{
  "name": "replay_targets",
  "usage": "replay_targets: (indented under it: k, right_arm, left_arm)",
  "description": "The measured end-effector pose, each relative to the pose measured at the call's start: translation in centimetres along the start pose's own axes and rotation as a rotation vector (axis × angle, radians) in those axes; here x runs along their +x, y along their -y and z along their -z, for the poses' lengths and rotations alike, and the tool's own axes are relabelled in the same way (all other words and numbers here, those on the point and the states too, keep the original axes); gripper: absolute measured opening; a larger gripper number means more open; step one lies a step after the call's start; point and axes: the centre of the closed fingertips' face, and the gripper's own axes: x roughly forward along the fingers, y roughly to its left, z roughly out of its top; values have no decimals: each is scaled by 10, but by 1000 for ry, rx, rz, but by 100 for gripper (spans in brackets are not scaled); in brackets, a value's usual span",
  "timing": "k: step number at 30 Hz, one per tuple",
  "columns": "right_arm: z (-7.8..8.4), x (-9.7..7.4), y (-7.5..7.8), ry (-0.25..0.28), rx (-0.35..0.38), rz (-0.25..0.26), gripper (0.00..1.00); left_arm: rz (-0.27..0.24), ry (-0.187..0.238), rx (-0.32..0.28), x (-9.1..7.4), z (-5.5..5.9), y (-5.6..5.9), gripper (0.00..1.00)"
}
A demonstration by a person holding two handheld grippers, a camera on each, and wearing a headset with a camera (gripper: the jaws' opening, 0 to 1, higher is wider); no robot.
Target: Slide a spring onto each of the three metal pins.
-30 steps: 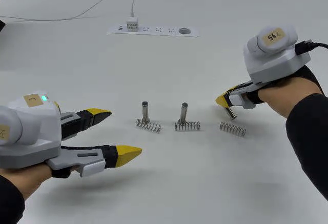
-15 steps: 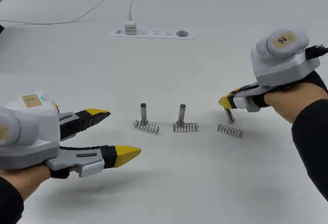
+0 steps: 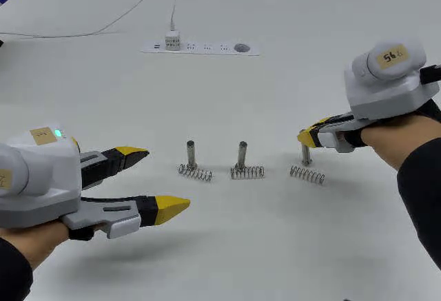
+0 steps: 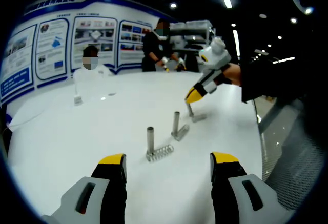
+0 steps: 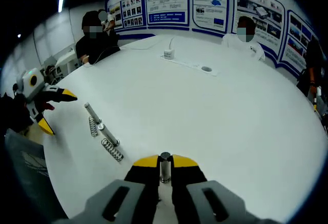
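Head view: 3 pins upright in a row on the worktop [image 3: 207, 253]: left pin [image 3: 191, 155], middle pin [image 3: 242, 155], right pin [image 3: 306, 154]. 3 springs lie flat, one at each foot: left spring [image 3: 195, 173], middle spring [image 3: 247, 172], right spring [image 3: 306, 174]; none threaded. 
Left gripper view: left hand-held gripper [image 4: 169, 160] gapes empty, aimed at the row. 
Right gripper view: right hand-held gripper [image 5: 164, 163] pinches the right pin's top. Pins probably stiff and slick, springs light and squashy, so nip a spring lightly mid-coil.

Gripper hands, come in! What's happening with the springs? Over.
Left gripper open, hovering. Right gripper shut on rightmost pin. Three springs flat on table, none threaded. Nothing blocking.
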Motion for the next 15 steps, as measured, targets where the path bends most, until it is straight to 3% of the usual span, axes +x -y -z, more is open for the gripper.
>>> replay_targets:
  k: [15]
  right_arm:
    - [7, -10, -4, 11, -2, 0, 9]
  left_arm:
    - [-1, -2, 9, -3, -1, 1, 68]
